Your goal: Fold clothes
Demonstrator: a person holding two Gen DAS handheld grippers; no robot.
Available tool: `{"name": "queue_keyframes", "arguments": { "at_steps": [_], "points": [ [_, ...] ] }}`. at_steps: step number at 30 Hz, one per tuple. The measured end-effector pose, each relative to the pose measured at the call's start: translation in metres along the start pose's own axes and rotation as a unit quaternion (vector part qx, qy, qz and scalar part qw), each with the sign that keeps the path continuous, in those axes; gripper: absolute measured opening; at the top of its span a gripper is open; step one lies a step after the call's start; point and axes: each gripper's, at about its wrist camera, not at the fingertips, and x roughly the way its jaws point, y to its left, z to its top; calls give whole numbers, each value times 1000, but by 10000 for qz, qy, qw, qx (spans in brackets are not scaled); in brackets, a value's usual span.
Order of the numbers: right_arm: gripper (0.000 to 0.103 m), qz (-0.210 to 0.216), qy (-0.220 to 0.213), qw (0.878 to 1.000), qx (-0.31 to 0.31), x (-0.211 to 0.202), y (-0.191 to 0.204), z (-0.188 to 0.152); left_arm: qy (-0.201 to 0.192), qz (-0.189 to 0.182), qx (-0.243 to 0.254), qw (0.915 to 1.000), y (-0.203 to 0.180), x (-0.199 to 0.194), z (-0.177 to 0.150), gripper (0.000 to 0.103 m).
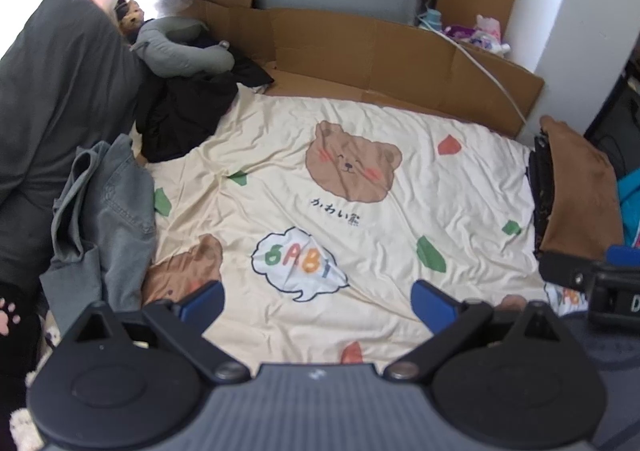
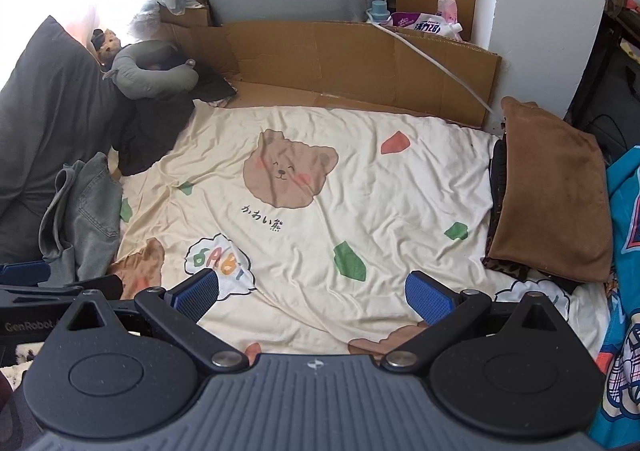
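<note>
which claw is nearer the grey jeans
Left. The left claw hovers open just right of the grey jeans; the right claw is open farther right, nearer the brown folded cloth.

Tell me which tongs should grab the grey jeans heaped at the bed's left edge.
Left, probably. The grey jeans lie just beside the left tongs, which are open and empty. The right tongs, also open, sit farther across the bear sheet from them.
</note>
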Motion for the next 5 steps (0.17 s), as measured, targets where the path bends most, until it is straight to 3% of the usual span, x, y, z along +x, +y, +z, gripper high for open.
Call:
{"name": "queue_keyframes", "arguments": {
  "at_steps": [5],
  "points": [
    [102, 42, 21, 10000, 47, 0, -2, 0, -64, 137, 322, 9994, -11, -2, 1, 100]
  ]
}}
